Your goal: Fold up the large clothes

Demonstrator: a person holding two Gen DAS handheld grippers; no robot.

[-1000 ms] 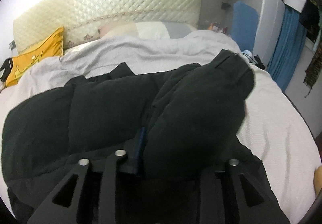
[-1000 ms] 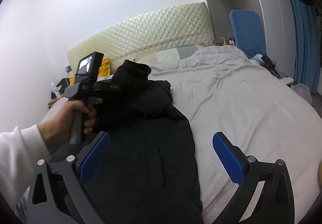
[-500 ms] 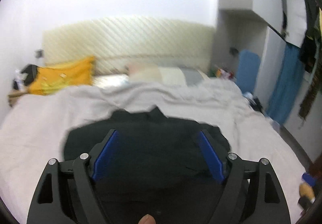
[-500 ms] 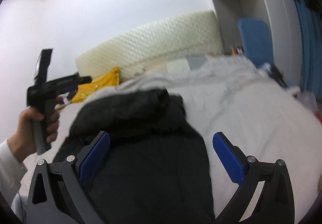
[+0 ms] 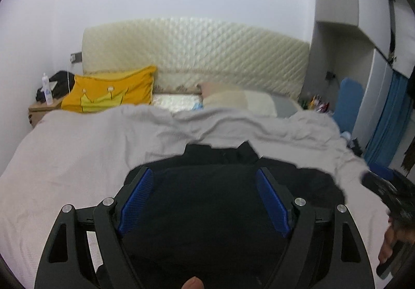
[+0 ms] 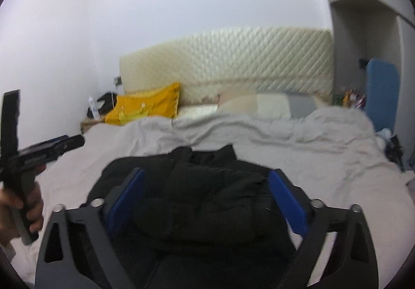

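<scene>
A black padded jacket (image 5: pixel 207 200) lies folded in on itself on the bed, collar toward the headboard; it also shows in the right wrist view (image 6: pixel 207 200). My left gripper (image 5: pixel 205 200) is open and empty, held above the jacket with its blue pads wide apart. My right gripper (image 6: pixel 205 200) is also open and empty above the jacket. The left gripper appears at the left edge of the right wrist view (image 6: pixel 39 156), held by a hand. The right gripper shows at the right edge of the left wrist view (image 5: pixel 389 193).
The bed has a light grey cover (image 5: pixel 77 148), a quilted cream headboard (image 5: pixel 207 55), a yellow pillow (image 5: pixel 109 94) and pale pillows (image 5: pixel 238 99). A nightstand with a bottle (image 5: pixel 46 89) stands at the left. A blue chair (image 5: pixel 347 96) and blue curtain (image 5: pixel 389 117) are at the right.
My left gripper let go of the jacket sleeve, opened and drew back and up. The sleeve now lies folded across the jacket. My right gripper swung left over the jacket.
</scene>
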